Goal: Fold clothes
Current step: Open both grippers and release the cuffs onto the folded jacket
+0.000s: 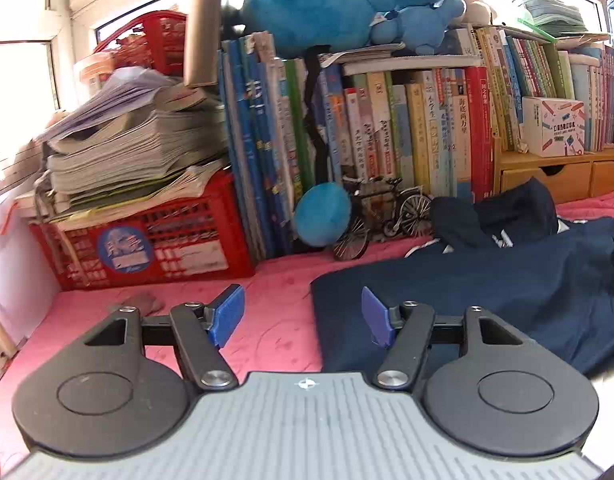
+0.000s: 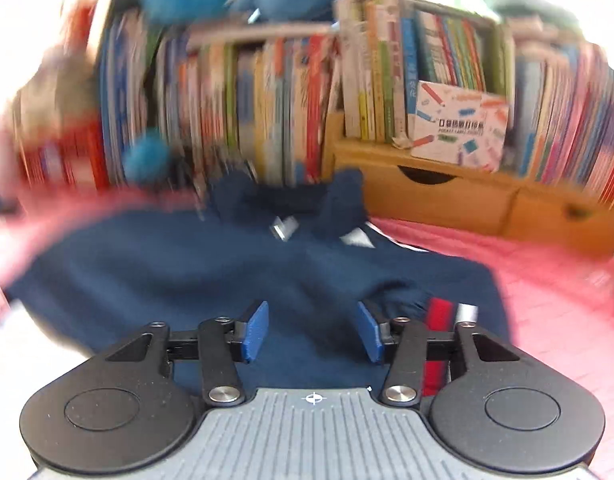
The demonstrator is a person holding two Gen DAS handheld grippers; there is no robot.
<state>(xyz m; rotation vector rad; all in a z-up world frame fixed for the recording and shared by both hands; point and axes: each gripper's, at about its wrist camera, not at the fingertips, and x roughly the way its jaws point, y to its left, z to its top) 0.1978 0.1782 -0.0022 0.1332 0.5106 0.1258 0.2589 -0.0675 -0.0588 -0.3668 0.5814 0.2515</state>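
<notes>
A dark navy garment (image 1: 487, 280) lies spread on the pink cloth surface (image 1: 275, 320), its collar end bunched toward the books. My left gripper (image 1: 303, 314) hovers open over the garment's left edge, with nothing between its blue pads. In the blurred right wrist view the same navy garment (image 2: 227, 264) fills the middle. A red and white striped cuff (image 2: 439, 312) shows by the right finger. My right gripper (image 2: 313, 330) stands open just above the cloth, holding nothing.
A red crate (image 1: 147, 248) stacked with papers stands at the left. A row of books (image 1: 387, 128), blue plush toys (image 1: 339, 4), a small model bicycle (image 1: 383, 216) and wooden drawers (image 2: 467, 200) line the back. A white box (image 2: 459, 128) sits on the drawers.
</notes>
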